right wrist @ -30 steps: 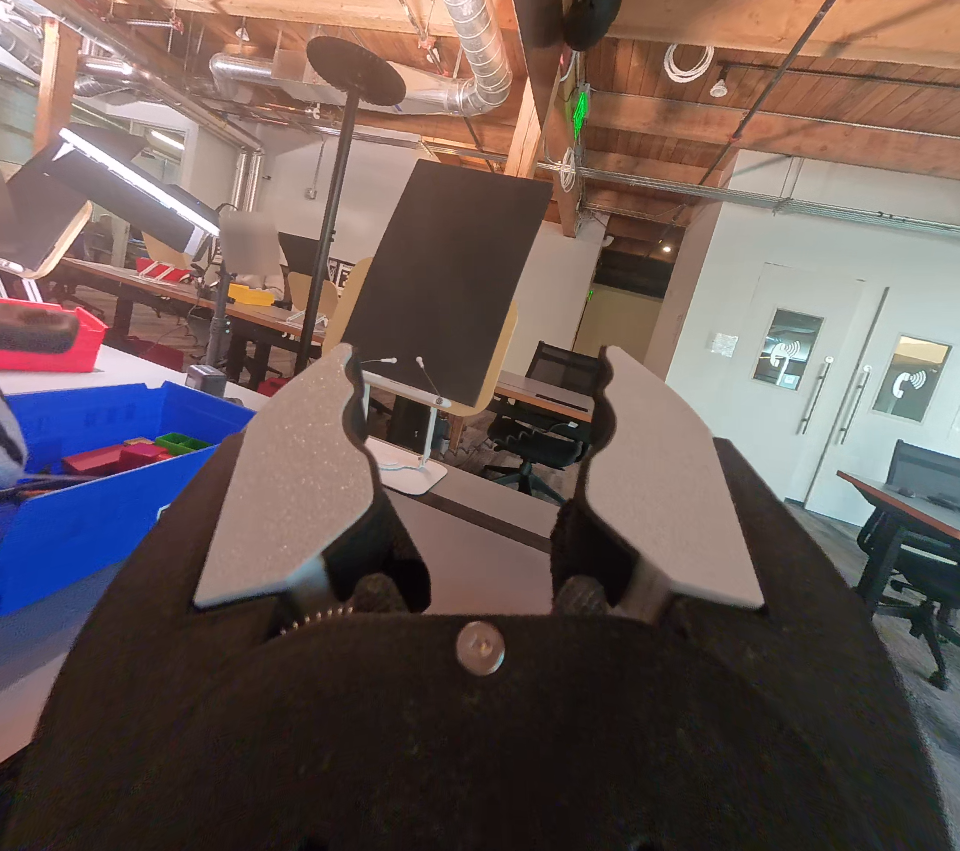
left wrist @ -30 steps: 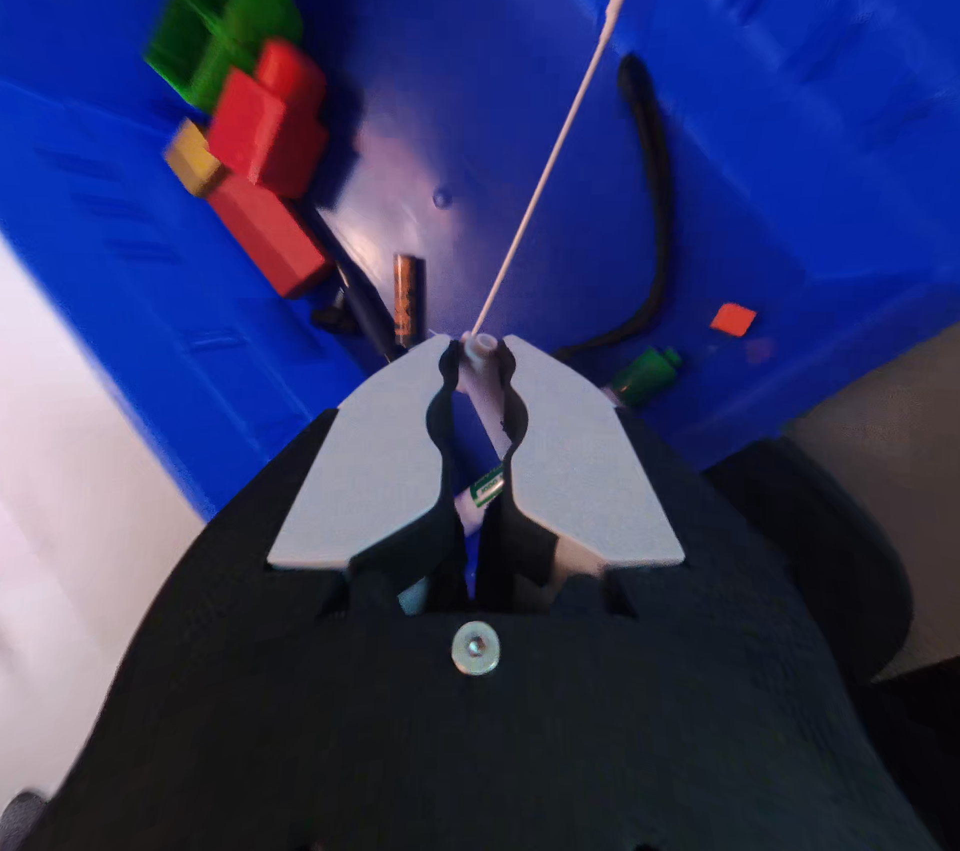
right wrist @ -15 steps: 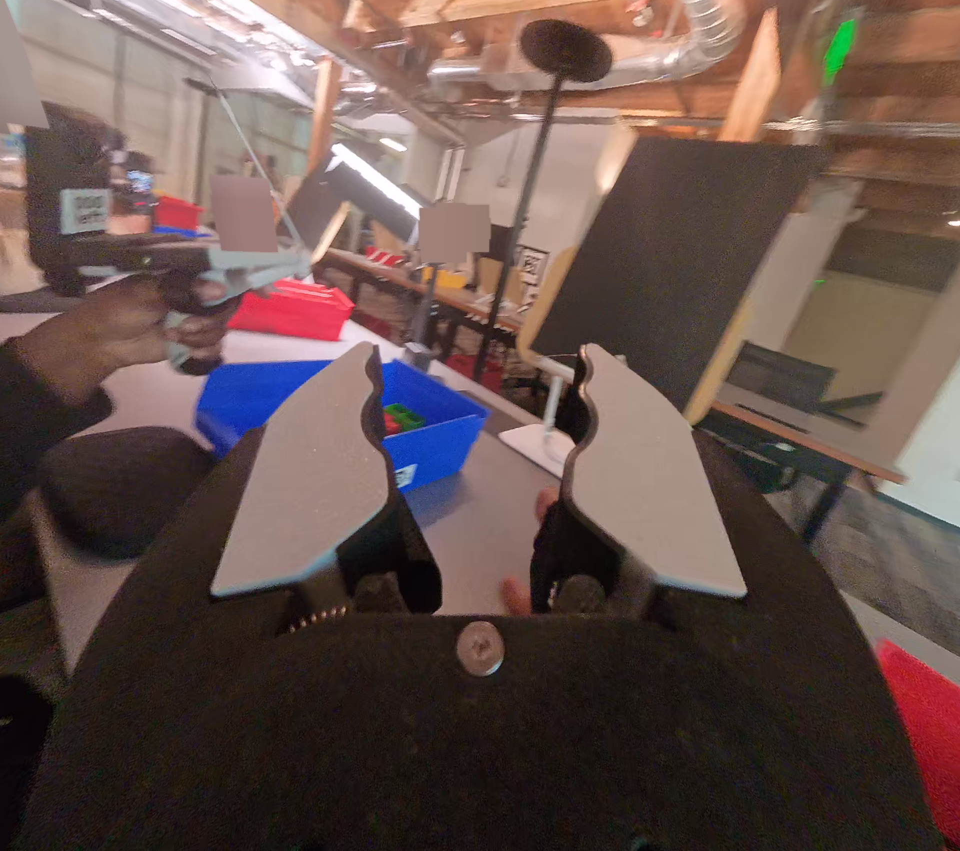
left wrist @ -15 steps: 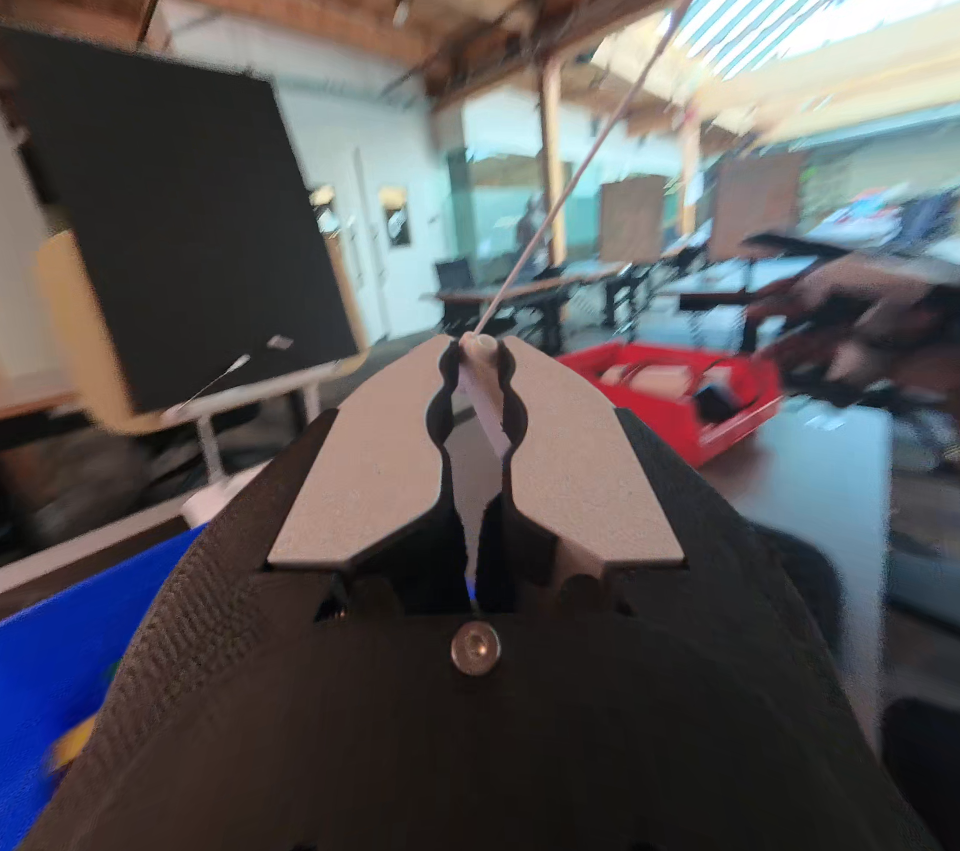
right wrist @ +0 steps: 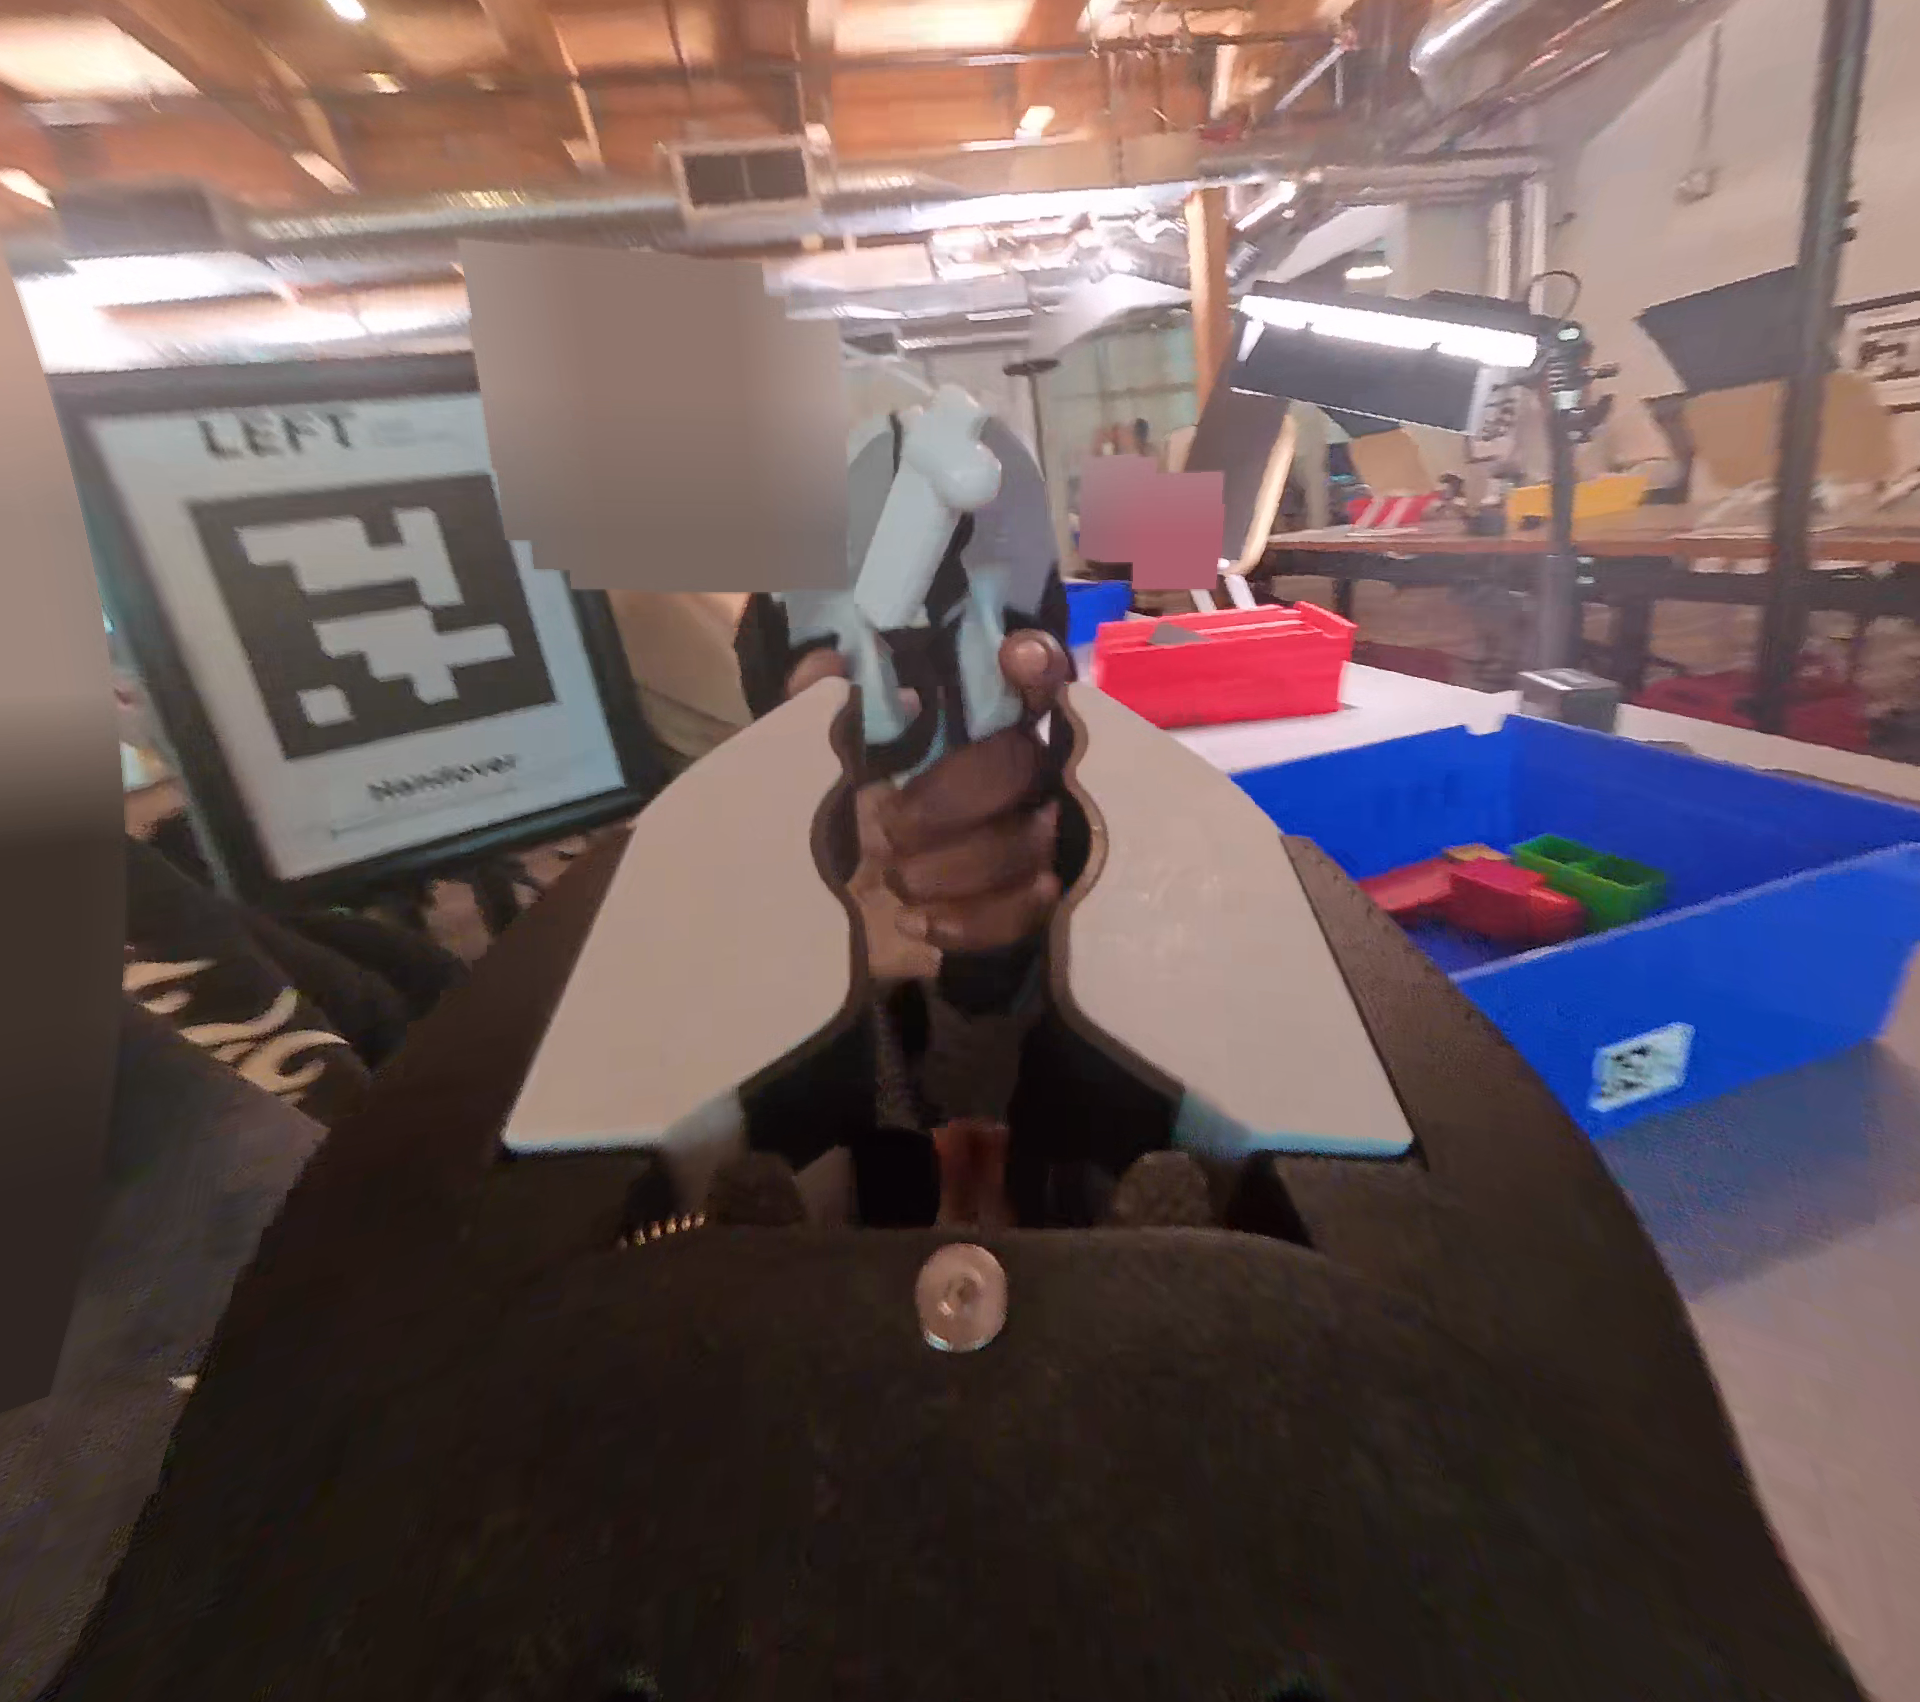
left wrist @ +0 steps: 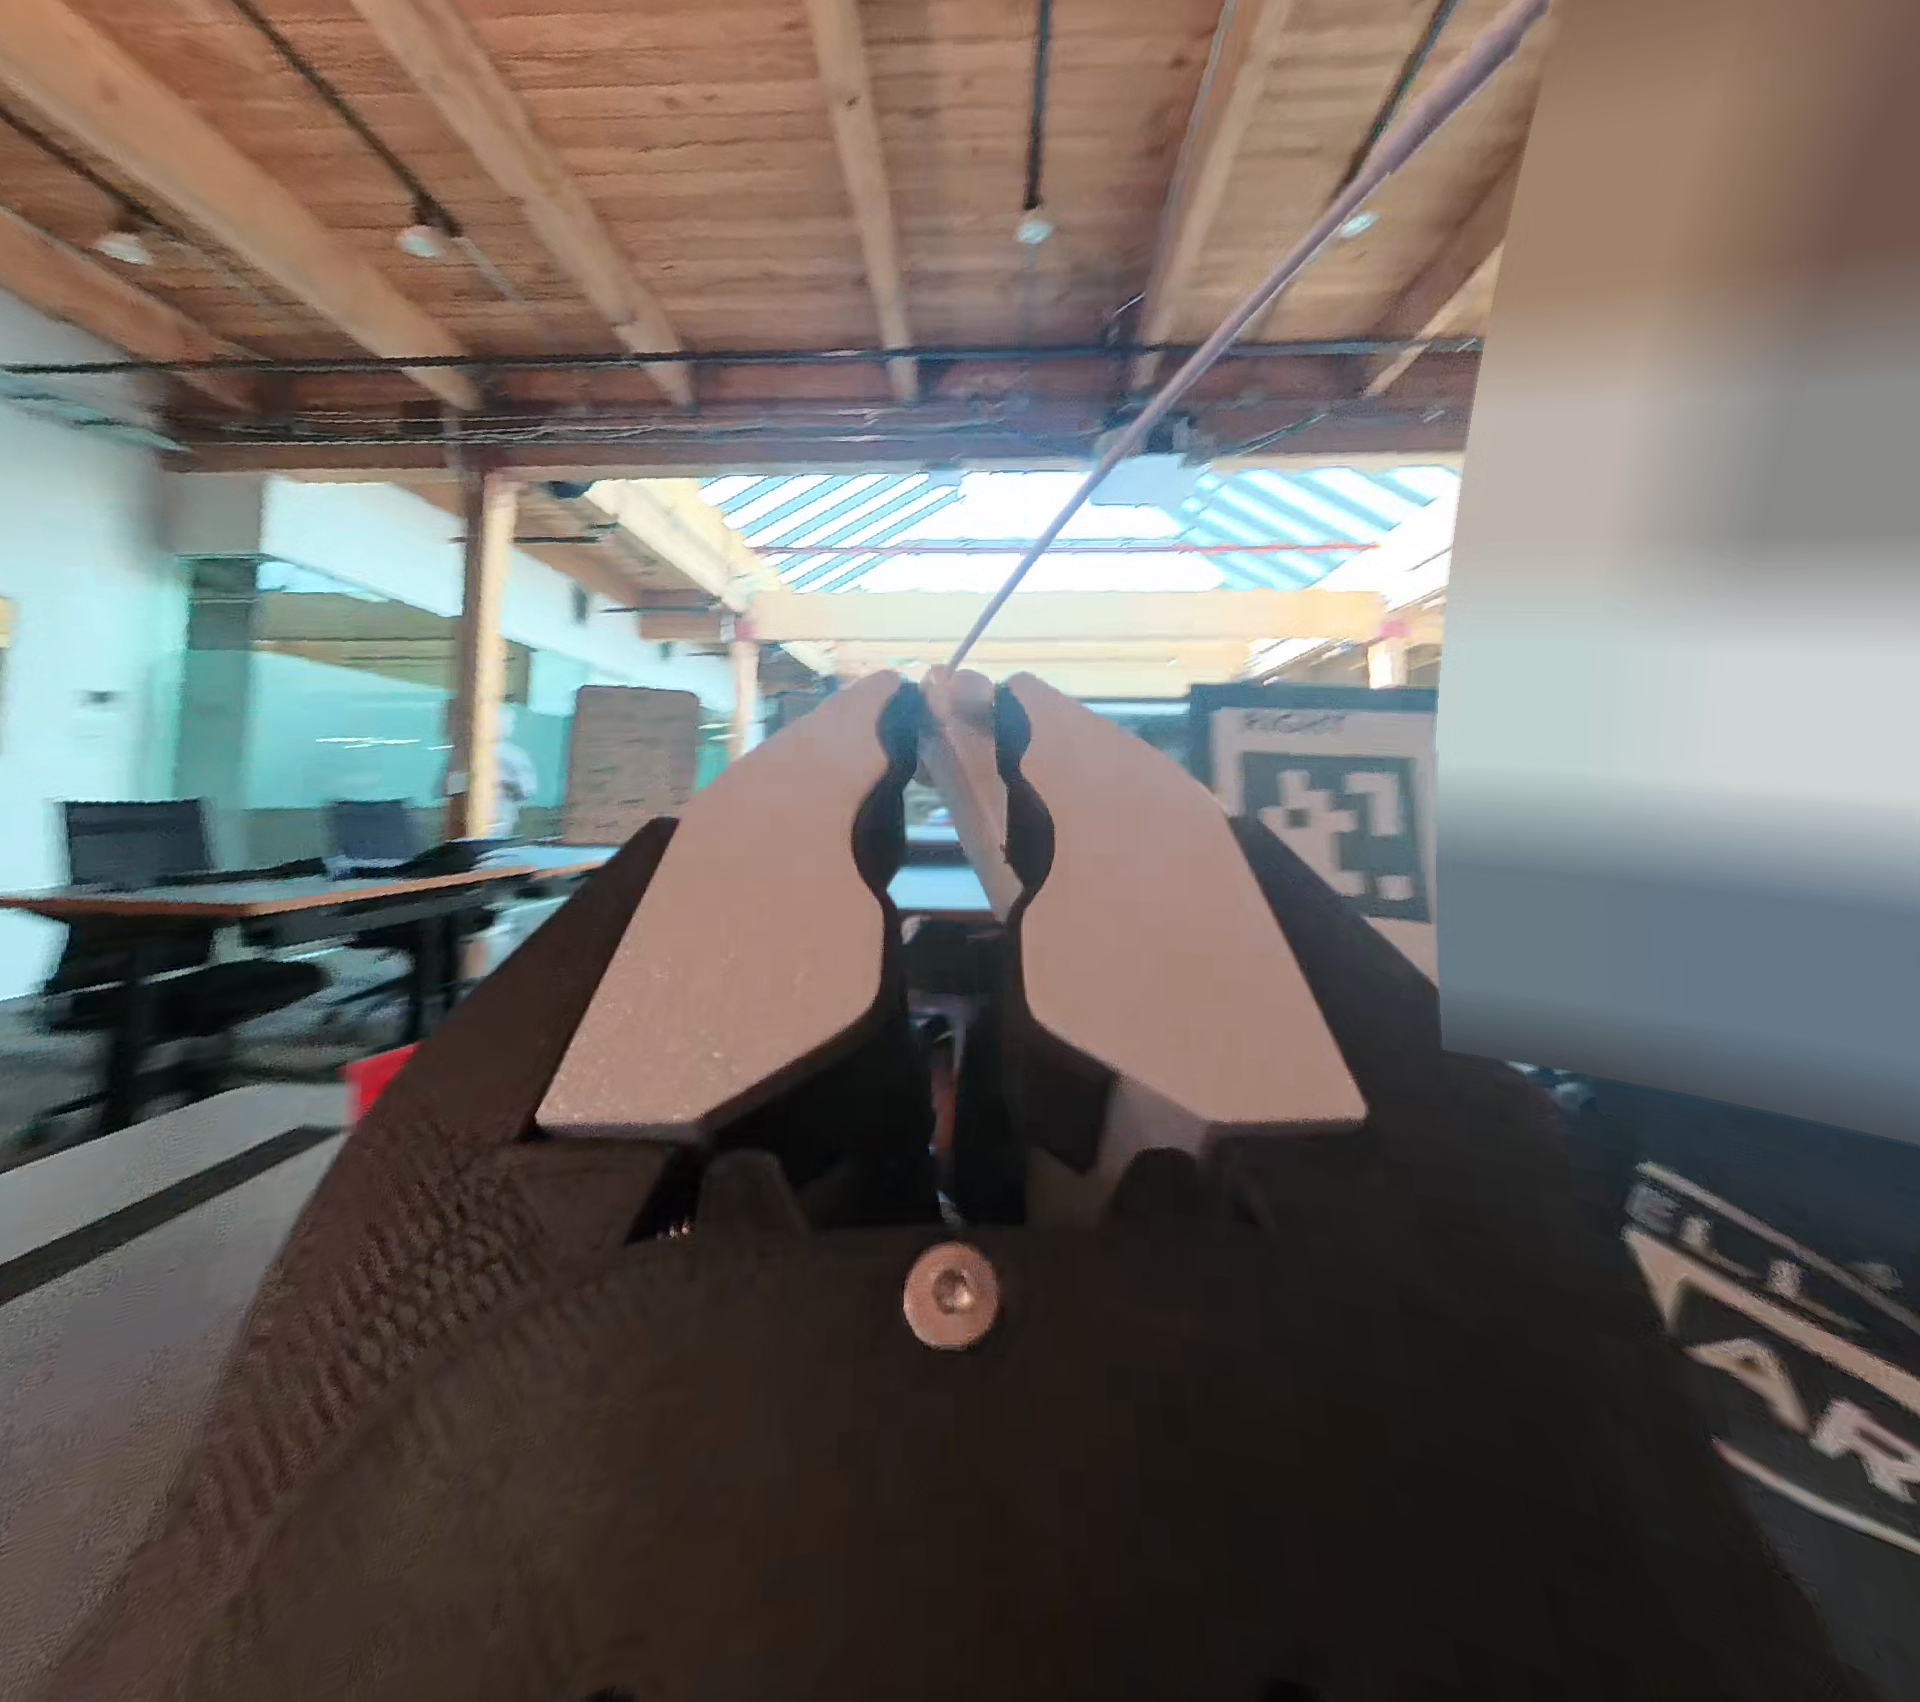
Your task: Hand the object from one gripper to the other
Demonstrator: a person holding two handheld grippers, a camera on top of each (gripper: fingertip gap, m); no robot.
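Under wooden beams, left tongs clamp a thin, blurred wand; right tongs gape.

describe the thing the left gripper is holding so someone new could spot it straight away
In the left wrist view, start from the two grey fingers low in the middle, under the wooden beam ceiling. The left gripper is shut on a pale stick pinched at its tips. A long, hair-thin rod runs from it up to the right, unlike anything else nearby.
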